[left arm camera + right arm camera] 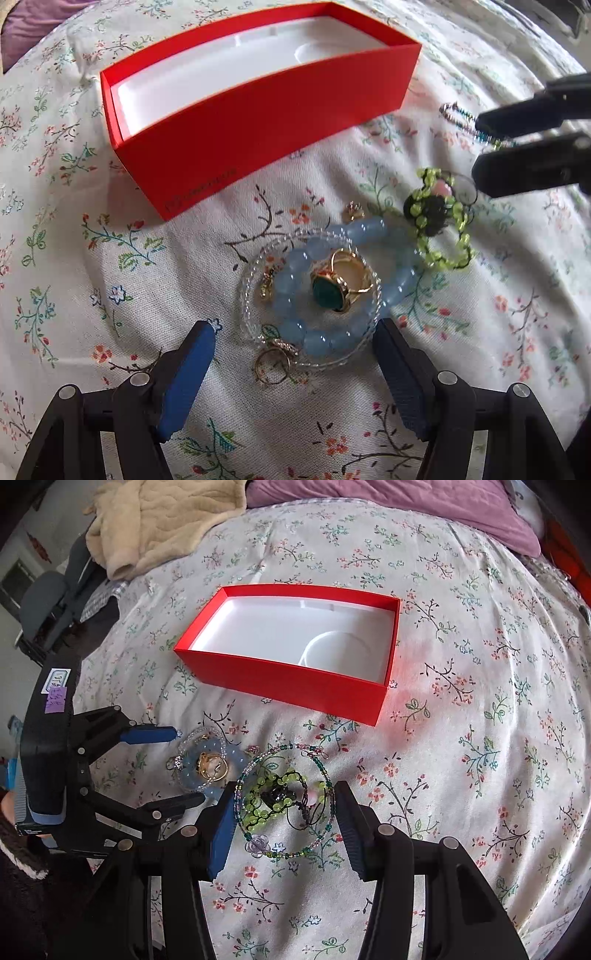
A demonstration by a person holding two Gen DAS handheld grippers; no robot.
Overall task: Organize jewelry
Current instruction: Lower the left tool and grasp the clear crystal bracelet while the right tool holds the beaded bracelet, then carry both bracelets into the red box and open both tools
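A red box [258, 122] with a white lining stands open and empty on the floral bedspread; it also shows in the right wrist view [291, 683]. My left gripper [295, 354] is open, its jaws either side of a pale blue bead bracelet [325, 343], a clear bead bracelet [251, 280], a gold ring with a green stone [332, 291] and a small gold ring [273, 363]. My right gripper [284, 819] is open around a green bead bracelet with a black charm [273, 794] and a thin multicolour bead necklace [325, 775]. Nothing is held.
The floral bedspread [480, 701] covers the whole surface. A beige blanket [162, 520] and a purple pillow [406, 502] lie at the far edge. A chair [44, 602] stands off the bed at the left.
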